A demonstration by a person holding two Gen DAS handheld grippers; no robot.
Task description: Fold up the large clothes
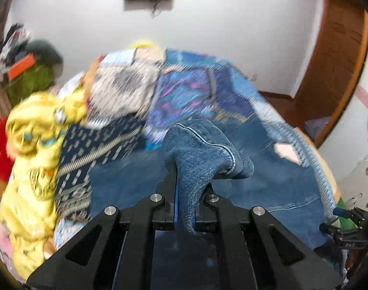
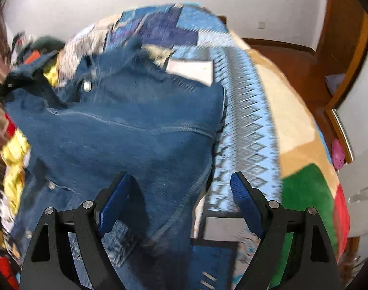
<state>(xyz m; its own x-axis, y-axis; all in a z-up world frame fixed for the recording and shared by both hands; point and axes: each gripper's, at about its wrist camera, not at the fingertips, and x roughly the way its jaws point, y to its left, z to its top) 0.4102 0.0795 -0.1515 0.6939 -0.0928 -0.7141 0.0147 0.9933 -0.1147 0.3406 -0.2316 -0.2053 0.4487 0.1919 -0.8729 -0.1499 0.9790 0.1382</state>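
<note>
A home bedroom — a bed (image 2: 292, 111) under a patchwork blanket (image 2: 246, 130) fills the room, with loose clothes piled (image 1: 34, 149) at its side. White walls (image 1: 87, 12), a dark wooden door frame (image 1: 338, 62) and wooden skirting — plainly domestic.

No legible text, perhaps from blur.

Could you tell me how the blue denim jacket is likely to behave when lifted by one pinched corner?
The blue denim jacket will probably sag: its cloth droops over the shut left gripper. It looks fairly heavy, thick and seamed. It likely won't slip from the ridged pads.
</note>
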